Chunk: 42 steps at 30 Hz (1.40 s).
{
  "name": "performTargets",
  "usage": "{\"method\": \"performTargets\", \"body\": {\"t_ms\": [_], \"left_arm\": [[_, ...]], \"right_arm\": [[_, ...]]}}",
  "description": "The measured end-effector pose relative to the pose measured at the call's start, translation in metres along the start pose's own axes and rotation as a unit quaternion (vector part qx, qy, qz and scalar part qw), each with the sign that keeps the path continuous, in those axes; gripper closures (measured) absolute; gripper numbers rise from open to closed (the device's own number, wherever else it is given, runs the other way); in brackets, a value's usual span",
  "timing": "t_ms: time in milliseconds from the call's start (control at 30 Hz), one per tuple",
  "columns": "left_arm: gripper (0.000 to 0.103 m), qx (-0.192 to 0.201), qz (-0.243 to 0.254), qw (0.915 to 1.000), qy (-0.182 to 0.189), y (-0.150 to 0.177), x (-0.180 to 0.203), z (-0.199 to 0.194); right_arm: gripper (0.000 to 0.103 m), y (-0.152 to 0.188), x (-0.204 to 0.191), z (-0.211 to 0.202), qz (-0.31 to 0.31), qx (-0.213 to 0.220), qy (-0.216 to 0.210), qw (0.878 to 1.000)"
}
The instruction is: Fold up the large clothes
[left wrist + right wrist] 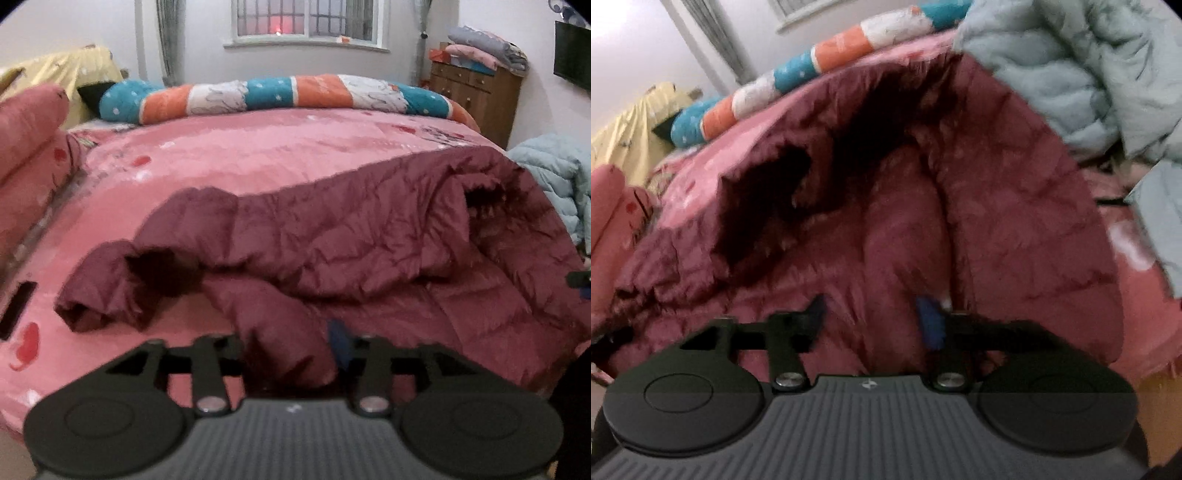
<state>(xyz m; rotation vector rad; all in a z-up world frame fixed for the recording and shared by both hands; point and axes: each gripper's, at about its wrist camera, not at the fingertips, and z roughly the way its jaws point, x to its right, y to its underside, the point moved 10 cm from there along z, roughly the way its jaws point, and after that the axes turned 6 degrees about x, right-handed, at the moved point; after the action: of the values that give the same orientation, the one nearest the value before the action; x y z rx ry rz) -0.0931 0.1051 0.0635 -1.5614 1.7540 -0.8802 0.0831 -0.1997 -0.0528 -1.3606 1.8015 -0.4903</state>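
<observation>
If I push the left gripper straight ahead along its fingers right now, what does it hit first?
The maroon down jacket. A fold of it already sits between the left gripper fingers, so going forward would likely just bunch that fabric against the pink bedspread. Depth is hard to judge here.

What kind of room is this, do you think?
Most likely a home bedroom. A bed with a pink bedspread fills the view, a long patchwork bolster lies along its far side, and a wooden dresser stacked with folded bedding stands near the window.
</observation>
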Motion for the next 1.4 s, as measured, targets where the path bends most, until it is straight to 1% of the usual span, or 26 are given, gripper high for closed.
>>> {"method": "performTargets", "body": {"t_ms": [67,133,200,267,333,367,433,500,533,567,600,667,733,767,833,867,900,933,1000,1033,1133,1167,1300,1400], "left_arm": [[0.035,0.018,0.012,0.9997,-0.015,-0.006,0.0,-0.012],[0.028,0.035,0.025,0.9986,-0.029,-0.015,0.0,-0.023],[0.026,0.056,0.036,0.9971,-0.038,-0.026,0.002,-0.035],[0.019,0.076,0.05,0.995,-0.041,-0.036,0.008,-0.045],[0.013,0.089,0.063,0.9933,-0.037,-0.043,0.018,-0.051],[0.012,0.094,0.069,0.9927,-0.03,-0.046,0.025,-0.052],[0.012,0.094,0.083,0.992,-0.013,-0.045,0.04,-0.049],[0.012,0.081,0.083,0.9931,0.015,-0.041,0.058,-0.038],[0.013,0.071,0.081,0.9936,0.035,-0.036,0.068,-0.029],[0.014,0.063,0.08,0.9936,0.05,-0.033,0.076,-0.021],[0.015,0.058,0.083,0.9933,0.056,-0.029,0.083,-0.013],[0.022,0.04,0.096,0.9925,0.064,-0.018,0.098,0.008],[0.025,0.019,0.09,0.993,0.074,-0.007,0.106,0.026],[0.03,0.005,0.083,0.9932,0.081,-0.001,0.11,0.037],[0.035,-0.018,0.08,0.9926,0.09,0.011,0.117,0.052],[0.039,-0.028,0.079,0.9922,0.093,0.016,0.12,0.062],[0.042,-0.034,0.078,0.9921,0.092,0.02,0.124,0.067],[0.048,-0.042,0.076,0.9918,0.094,0.023,0.126,0.075],[0.048,-0.05,0.07,0.9908,0.104,0.027,0.134,0.087],[0.048,-0.052,0.068,0.9905,0.108,0.027,0.135,0.092],[0.047,-0.051,0.066,0.9898,0.116,0.021,0.14,0.107],[0.047,-0.049,0.064,0.9899,0.117,0.016,0.14,0.113],[0.047,-0.034,0.055,0.992,0.109,-0.01,0.131,0.131],[0.048,-0.012,0.051,0.994,0.096,-0.039,0.116,0.142]], "right_arm": [[0.0,-0.004,-0.003,-0.008,-0.015,0.018,0.008,1.0],[0.0,-0.006,-0.001,-0.02,-0.018,0.029,0.02,0.999],[0.0,-0.006,0.003,-0.027,-0.02,0.033,0.046,0.998],[0.0,-0.008,0.007,-0.035,-0.022,0.042,0.072,0.996],[0.0,-0.004,0.013,-0.044,0.005,0.053,0.088,0.995],[0.0,-0.002,0.017,-0.052,0.025,0.054,0.087,0.994],[0.0,0.005,0.024,-0.058,0.068,0.055,0.079,0.993],[0.0,0.007,0.026,-0.069,0.103,0.096,0.041,0.989],[0.0,0.004,0.026,-0.07,0.106,0.114,0.033,0.987],[0.0,0.002,0.027,-0.069,0.097,0.114,0.038,0.988],[0.0,-0.001,0.027,-0.063,0.083,0.103,0.04,0.99],[0.0,-0.009,0.028,-0.052,0.061,0.096,0.029,0.993],[0.0,-0.019,0.029,-0.041,0.041,0.105,0.054,0.992],[0.0,-0.026,0.029,-0.033,0.018,0.105,0.064,0.992],[0.0,-0.04,0.029,-0.016,-0.026,0.109,0.073,0.991],[0.0,-0.047,0.028,-0.005,-0.043,0.11,0.073,0.99],[0.0,-0.05,0.027,0.007,-0.059,0.101,0.069,0.991],[0.0,-0.053,0.028,0.02,-0.072,0.086,0.065,0.991],[0.0,-0.055,0.032,0.047,-0.082,0.057,0.07,0.993],[0.0,-0.055,0.032,0.061,-0.091,0.043,0.065,0.993],[0.0,-0.057,0.023,0.091,-0.126,0.024,0.054,0.99],[0.0,-0.06,0.019,0.099,-0.131,0.02,0.043,0.99],[0.0,-0.077,0.0,0.13,-0.133,0.004,0.018,0.991],[0.0,-0.099,-0.022,0.145,-0.146,0.015,-0.011,0.989]]}}
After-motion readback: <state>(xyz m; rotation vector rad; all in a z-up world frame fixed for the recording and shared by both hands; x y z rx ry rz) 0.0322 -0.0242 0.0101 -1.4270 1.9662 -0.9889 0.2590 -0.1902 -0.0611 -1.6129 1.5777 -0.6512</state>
